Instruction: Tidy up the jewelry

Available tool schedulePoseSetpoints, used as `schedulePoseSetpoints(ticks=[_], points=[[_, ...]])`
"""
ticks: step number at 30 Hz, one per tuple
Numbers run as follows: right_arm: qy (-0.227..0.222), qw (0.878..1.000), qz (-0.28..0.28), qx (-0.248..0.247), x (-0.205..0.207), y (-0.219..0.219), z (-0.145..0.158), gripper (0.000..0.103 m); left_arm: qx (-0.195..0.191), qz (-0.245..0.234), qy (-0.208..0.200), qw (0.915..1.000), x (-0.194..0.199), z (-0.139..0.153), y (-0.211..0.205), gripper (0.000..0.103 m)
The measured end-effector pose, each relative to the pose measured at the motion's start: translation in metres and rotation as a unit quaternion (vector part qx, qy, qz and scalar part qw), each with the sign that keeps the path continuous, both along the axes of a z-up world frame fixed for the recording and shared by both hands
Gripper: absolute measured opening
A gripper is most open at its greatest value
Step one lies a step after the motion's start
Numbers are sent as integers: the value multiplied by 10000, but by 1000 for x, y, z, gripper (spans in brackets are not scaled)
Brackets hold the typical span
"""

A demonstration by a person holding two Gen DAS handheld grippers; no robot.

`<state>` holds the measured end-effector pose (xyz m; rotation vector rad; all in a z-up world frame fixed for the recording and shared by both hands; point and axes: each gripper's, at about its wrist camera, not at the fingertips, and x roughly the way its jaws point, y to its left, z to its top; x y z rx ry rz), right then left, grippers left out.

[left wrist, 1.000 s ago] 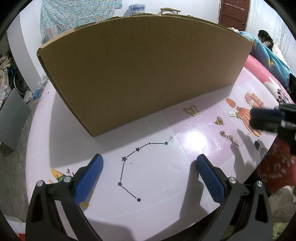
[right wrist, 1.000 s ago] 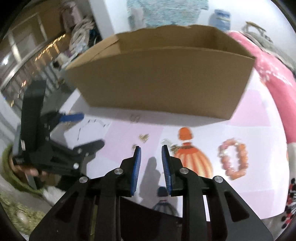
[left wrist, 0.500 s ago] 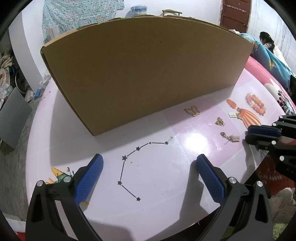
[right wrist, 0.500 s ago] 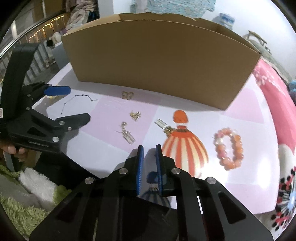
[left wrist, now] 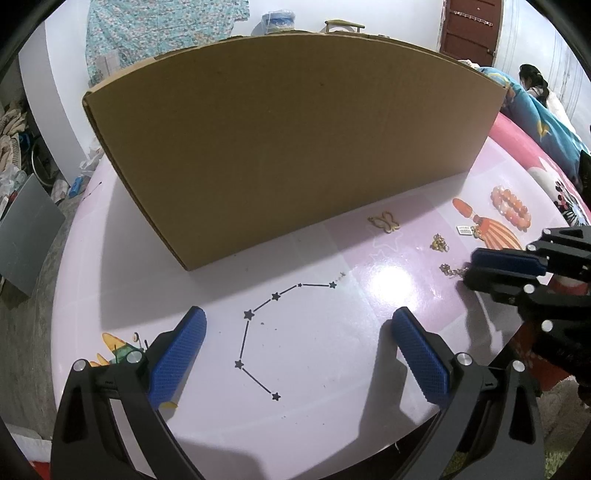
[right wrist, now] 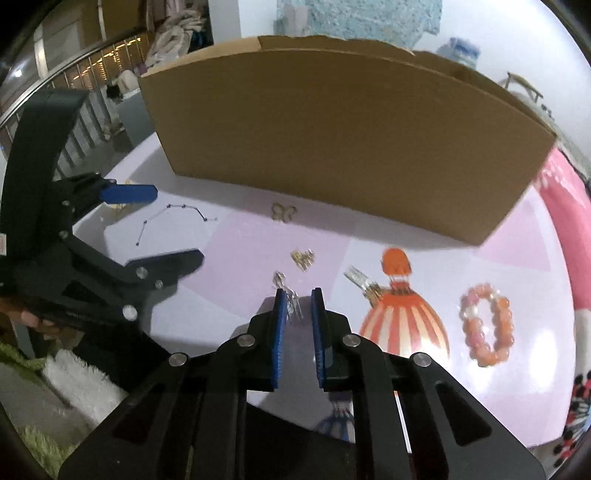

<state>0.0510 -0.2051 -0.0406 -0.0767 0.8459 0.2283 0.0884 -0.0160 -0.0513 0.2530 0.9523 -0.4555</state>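
Left view, left claw (left wrist: 295,347): spread wide, empty, over the table's (left wrist: 332,369) near edge.
Left view, earring (left wrist: 451,270): far right, touching the right claw's (left wrist: 469,267) tips.
Right view, right claw (right wrist: 298,308): narrowed, not clamped.
Right view, earring (right wrist: 290,301): lengthwise between its pads; right hand nearer.

Background: patterned cloth (left wrist: 162,33) on the white wall, dark red door (left wrist: 469,29), grey panel (left wrist: 27,225) on the floor, seated person (left wrist: 535,83) far right.

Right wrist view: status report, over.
Left gripper wide open, empty. Right gripper jaws narrow, straddling gold earring on table, pads not gripping. Nothing in the way; cardboard box behind.
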Motion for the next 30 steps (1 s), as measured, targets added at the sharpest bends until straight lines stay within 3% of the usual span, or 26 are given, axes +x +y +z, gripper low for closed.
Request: schedulePoseSetpoints(ticks=[8,13,16,18,22,30], points=[[10,9982,-337,493,3,-31,2,11,16,-76,26,10000,-1,2,-2,99],[-167,9966,-403,693,3,-47,9,13,-189,-527,-641,9964,-15,23,-15,97],[-155,9962,-423,742,11,-44,4,13,-47,-835,-785,9934,-19,24,-33,86],[-161,9959,-437,772,2,-40,4,13,43,-971,-800,9920,-18,21,-42,73],[-151,9954,-461,827,-6,-36,1,13,-27,-1221,-723,9899,-9,20,-58,57],[-82,9942,-502,943,-6,-46,6,13,-107,-887,-174,9958,22,10,-68,34]])
